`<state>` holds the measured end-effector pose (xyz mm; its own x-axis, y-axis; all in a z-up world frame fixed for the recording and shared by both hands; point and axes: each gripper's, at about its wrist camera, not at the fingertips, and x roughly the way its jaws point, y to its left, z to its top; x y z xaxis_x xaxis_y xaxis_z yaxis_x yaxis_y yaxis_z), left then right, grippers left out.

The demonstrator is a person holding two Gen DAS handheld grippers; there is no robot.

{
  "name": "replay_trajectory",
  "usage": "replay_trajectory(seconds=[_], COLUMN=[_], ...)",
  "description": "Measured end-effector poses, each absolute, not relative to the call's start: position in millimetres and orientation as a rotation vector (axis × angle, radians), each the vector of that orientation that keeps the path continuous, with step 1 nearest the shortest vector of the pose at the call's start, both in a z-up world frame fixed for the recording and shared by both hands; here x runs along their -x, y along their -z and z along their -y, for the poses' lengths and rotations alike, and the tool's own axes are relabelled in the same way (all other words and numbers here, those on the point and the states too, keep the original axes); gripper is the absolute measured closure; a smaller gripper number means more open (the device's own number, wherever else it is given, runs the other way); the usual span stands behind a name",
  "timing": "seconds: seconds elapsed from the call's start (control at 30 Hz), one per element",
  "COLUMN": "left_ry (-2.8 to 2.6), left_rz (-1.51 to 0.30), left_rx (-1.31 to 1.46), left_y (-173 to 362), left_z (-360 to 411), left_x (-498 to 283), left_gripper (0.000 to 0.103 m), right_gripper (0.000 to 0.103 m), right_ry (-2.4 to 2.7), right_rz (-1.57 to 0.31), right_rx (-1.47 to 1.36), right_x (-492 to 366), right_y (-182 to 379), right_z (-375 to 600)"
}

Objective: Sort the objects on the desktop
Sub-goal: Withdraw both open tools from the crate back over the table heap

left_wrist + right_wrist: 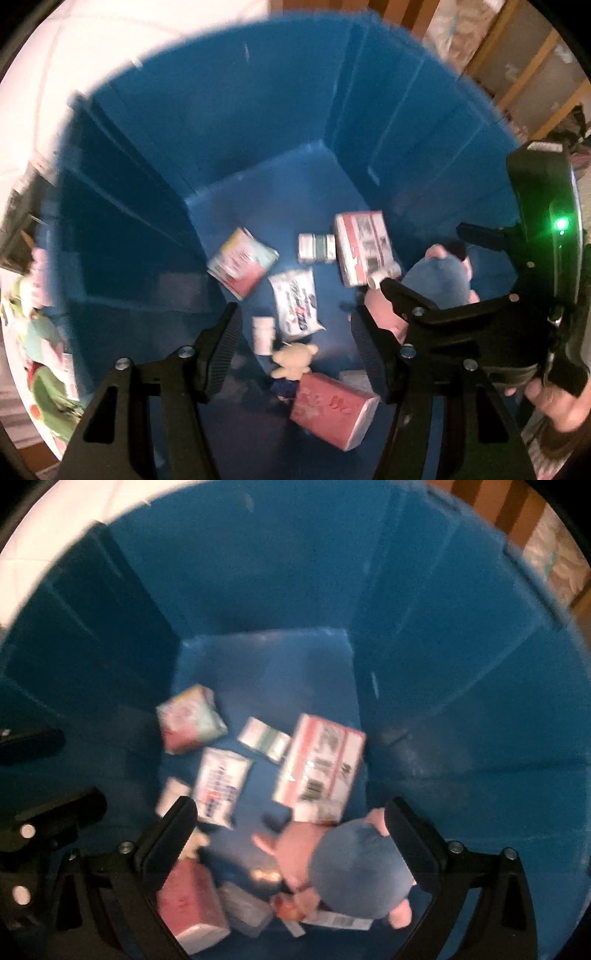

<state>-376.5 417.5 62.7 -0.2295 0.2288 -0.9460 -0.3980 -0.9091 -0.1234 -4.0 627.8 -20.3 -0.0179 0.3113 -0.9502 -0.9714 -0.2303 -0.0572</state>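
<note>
Both grippers point down into a deep blue bin. On its floor lie a red-and-white barcode box, a pink tissue box, a white printed packet, a pastel packet and a small beige teddy. My left gripper is open and empty, high over the teddy. My right gripper stands wide open. A pink-and-blue plush lies beneath it, close to its right finger, and the pads do not press it.
A small green-and-white box lies between the packets. Outside the bin's left wall are colourful green and pink items. Wooden shelving stands beyond the far right rim. A person's hand holds the right gripper's handle.
</note>
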Motion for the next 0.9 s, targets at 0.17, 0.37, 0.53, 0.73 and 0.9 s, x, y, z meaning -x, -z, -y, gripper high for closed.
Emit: replay_trajectory(seconds=[0.17, 0.37, 0.53, 0.73, 0.9], left_ry=[-2.269, -2.448, -2.626, -2.769, -2.869], left_rz=[-0.187, -0.182, -0.16, -0.087, -0.082], left_rx=[1.503, 1.315, 1.21, 1.192, 1.218], left_y=[-112, -139, -136, -106, -59], left_z=[-367, -287, -201, -90, -25], left_x=[349, 306, 274, 240, 210], left_gripper=[0.043, 0.033, 0.033, 0.033, 0.033], right_gripper=[0.0, 0.0, 0.0, 0.0, 0.0], right_ry=[-1.594, -1.755, -1.873, -1.957, -2.035], right_rz=[-0.712, -0.64, -0.585, -0.464, -0.464], right_rx=[1.067, 0.934, 0.874, 0.822, 0.795], right_x=[32, 79, 135, 207, 267], right_y=[-39, -94, -113, -119, -99], right_z=[-598, -544, -493, -437, -411])
